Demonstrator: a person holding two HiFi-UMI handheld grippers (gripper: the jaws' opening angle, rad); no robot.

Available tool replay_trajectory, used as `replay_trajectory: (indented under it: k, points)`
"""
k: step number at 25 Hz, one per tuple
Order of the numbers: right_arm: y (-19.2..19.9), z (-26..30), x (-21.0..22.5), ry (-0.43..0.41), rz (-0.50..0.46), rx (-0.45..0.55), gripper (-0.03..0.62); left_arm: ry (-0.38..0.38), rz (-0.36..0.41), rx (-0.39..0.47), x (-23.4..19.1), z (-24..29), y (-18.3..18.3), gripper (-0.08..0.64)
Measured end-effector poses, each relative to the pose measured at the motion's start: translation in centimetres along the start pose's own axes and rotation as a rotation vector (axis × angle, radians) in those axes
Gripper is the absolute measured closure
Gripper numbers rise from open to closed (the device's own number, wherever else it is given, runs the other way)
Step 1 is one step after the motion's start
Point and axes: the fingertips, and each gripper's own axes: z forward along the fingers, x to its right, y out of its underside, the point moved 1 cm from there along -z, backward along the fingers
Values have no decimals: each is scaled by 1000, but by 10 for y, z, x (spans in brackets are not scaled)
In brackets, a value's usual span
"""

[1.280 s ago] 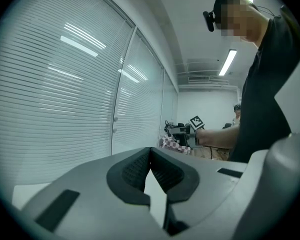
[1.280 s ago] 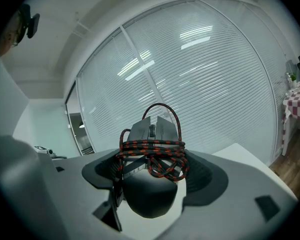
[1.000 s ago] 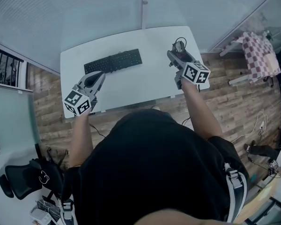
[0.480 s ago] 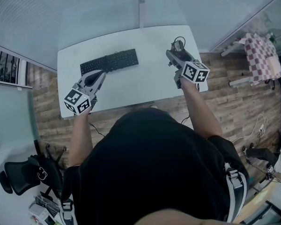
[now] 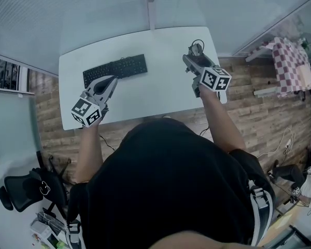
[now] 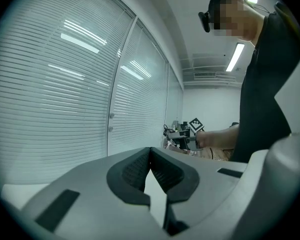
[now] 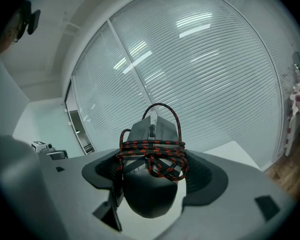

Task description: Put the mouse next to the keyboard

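On the white desk [image 5: 160, 90] a black keyboard [image 5: 115, 67] lies at the back left. My right gripper [image 5: 195, 55] hovers over the desk's right end, shut on a dark grey mouse [image 5: 197, 50]. In the right gripper view the mouse [image 7: 149, 200] sits between the jaws, and its red-and-black braided cable [image 7: 155, 155] is wound round it. My left gripper [image 5: 109, 81] is just in front of the keyboard's left half. In the left gripper view its jaws meet with nothing between them [image 6: 150, 151].
Slatted blinds and a glass wall [image 5: 93, 9] run behind the desk. Wood floor [image 5: 264, 113] lies to the right, with a checked-cloth table [image 5: 290, 61] beyond. A black office chair [image 5: 20, 193] stands at the lower left. The desk's near edge is against the person's body.
The head view has drifted, so the desk and keyboard sit a little further left. Both grippers stay where they were, and the right one still grips the mouse.
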Motion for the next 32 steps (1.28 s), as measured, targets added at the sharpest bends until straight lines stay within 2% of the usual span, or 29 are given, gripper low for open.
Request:
replay_trajectory:
  k: [12,20,32]
  points:
    - [-9,14,48,-30,20,-20,187,-41,-7,-17,-1,50,-5,539]
    - [-8,16,79,-38,37,-55,187,-23,-24,-38,10,90,-3,538]
    - [-18,-3,83,-35,41,-63,187,-23,-31,-42,25,89,-16,540]
